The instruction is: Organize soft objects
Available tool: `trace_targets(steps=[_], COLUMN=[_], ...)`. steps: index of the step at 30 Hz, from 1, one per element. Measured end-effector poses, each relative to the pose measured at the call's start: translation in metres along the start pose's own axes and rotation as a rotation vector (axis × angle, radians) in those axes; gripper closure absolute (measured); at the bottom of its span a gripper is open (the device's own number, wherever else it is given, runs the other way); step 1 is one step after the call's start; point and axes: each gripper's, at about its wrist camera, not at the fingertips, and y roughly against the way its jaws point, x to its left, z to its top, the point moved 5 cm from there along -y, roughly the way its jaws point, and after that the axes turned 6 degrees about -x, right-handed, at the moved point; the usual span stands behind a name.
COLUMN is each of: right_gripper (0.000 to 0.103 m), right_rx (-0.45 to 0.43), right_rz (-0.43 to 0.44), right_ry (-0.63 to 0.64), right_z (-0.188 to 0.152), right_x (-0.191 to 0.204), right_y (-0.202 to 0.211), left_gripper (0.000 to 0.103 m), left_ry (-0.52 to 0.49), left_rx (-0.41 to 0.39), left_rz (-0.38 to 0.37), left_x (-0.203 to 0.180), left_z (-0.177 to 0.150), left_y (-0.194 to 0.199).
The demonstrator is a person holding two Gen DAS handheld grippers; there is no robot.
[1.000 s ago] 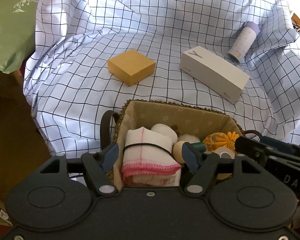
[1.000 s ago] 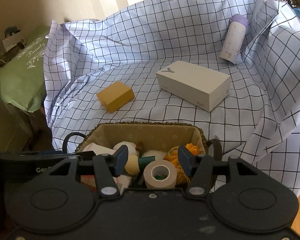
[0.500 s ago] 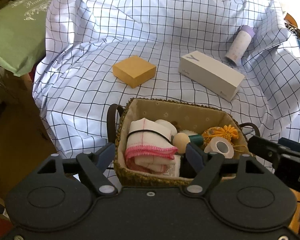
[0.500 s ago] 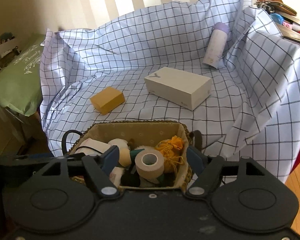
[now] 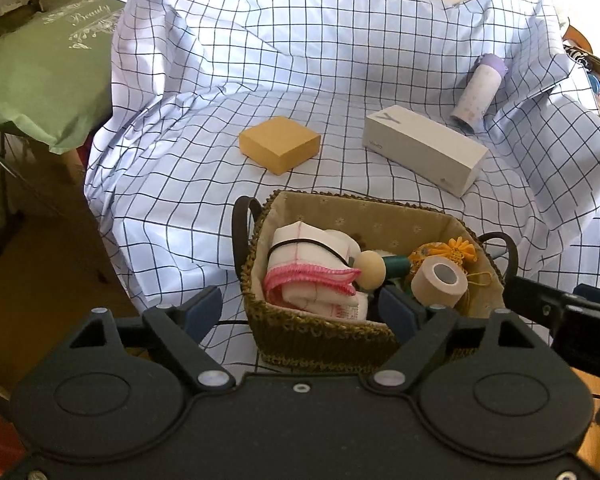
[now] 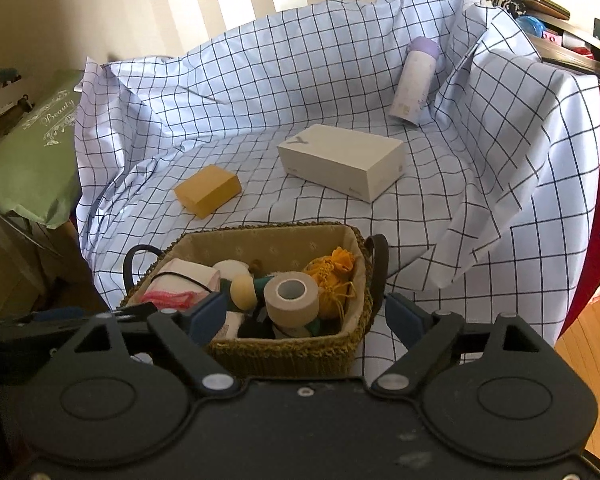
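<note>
A woven basket (image 5: 320,334) (image 6: 292,354) stands on the checked cloth near its front edge. In it lie a folded white towel with a pink hem (image 5: 312,276) (image 6: 172,284), a tan tape roll (image 5: 440,280) (image 6: 290,296), a wooden ball with a green part (image 5: 372,266) (image 6: 242,290) and an orange crocheted piece (image 5: 448,250) (image 6: 334,270). My left gripper (image 5: 302,310) is open and empty, just in front of the basket. My right gripper (image 6: 306,312) is open and empty, also in front of the basket.
On the checked cloth (image 5: 220,140) behind the basket lie an orange box (image 5: 280,150) (image 6: 208,190), a long white box (image 5: 424,148) (image 6: 340,162) and a lilac-capped bottle (image 5: 478,92) (image 6: 414,80). A green cushion (image 5: 40,80) is at the left. Wooden floor (image 6: 588,340) shows at the right.
Both grippers have drawn back and up from the basket. Their jaws have opened wider. The towel and tape roll stay in the basket.
</note>
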Motion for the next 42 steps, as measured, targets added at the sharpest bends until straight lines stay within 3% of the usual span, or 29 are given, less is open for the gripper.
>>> trace_targets(steps=[10,42], right_gripper=[0.013,0.011], right_rx=[0.028,0.085], right_rz=[-0.021,-0.023], right_ry=[-0.026,-0.061], right_z=[-0.005,-0.014], right_x=[-0.006,-0.013], right_y=[0.000,-0.008], left_gripper=[0.010,0.010], left_ry=[0.005,0.009], left_rx=[-0.007,0.009], left_rz=[0.013,0.022], left_x=[0.002,0.001], left_z=[-0.005,-0.011], left_y=[0.005,0.004])
